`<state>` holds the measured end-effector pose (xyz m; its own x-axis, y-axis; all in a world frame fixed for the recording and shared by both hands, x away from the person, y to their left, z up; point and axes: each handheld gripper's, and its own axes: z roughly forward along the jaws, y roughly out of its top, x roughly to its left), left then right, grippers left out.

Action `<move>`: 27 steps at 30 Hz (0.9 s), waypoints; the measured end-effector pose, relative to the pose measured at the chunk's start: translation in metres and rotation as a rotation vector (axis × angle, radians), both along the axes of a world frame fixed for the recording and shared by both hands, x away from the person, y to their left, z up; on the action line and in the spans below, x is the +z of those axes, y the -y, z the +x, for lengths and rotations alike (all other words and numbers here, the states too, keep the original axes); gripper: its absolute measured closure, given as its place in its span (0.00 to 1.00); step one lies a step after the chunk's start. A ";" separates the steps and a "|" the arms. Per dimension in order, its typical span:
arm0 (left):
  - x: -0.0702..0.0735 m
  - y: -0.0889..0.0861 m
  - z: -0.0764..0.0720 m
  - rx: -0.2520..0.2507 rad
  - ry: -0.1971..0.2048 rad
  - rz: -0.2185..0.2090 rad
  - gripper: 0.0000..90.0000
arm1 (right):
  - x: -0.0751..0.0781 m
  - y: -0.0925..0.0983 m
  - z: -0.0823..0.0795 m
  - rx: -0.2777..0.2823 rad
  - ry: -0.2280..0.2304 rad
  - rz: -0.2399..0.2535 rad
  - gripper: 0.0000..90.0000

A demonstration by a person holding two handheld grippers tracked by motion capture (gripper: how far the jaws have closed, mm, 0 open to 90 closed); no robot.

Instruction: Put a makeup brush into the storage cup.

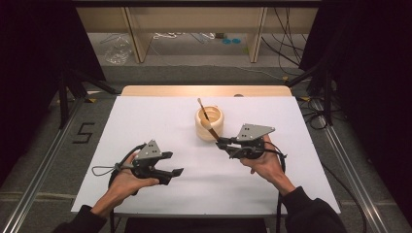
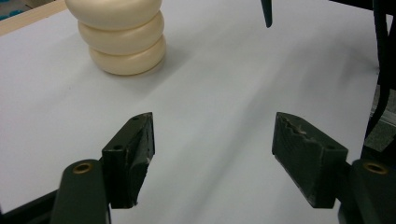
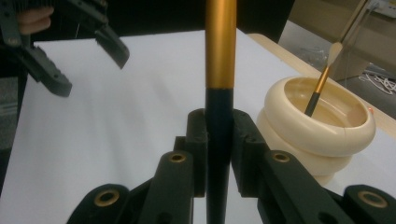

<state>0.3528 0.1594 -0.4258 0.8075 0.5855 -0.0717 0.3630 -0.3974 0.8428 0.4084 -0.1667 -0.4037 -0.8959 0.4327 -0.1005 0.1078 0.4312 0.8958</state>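
Brush (image 3: 220, 56), slim, light, stiff, slick-handled, sat clamped at dark lower shaft in right gripper (image 3: 219, 135) beside ribbed cream holder (image 3: 322, 135); left gripper (image 2: 212, 149) gaped empty over bench (image 1: 160, 121).

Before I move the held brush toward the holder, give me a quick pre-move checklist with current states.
1. Right gripper clamped on the brush handle: ok.
2. Ribbed cream holder upright on the white table sheet: ok.
3. Space left in the holder beside the brush already standing in it: ok.
4. Left gripper open, nothing between its jaws: ok.
5. Left gripper apart from the holder: ok.
6. Held brush's bristle end condition: cannot tell.
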 end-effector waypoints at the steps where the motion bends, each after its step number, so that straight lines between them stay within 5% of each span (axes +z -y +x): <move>1: -0.001 -0.001 -0.001 0.005 0.001 -0.005 0.33 | 0.000 0.000 0.001 0.002 -0.002 0.018 0.88; 14: -0.015 -0.010 -0.012 0.048 -0.003 -0.022 0.33 | 0.002 0.006 0.018 -0.056 -0.025 0.145 0.88; 22: -0.020 -0.021 -0.019 0.093 -0.005 -0.032 0.30 | 0.006 0.005 0.031 -0.100 -0.022 0.157 0.88; 27: -0.022 -0.026 -0.024 0.108 0.005 -0.029 0.29 | 0.005 0.006 0.039 -0.114 -0.061 0.166 0.88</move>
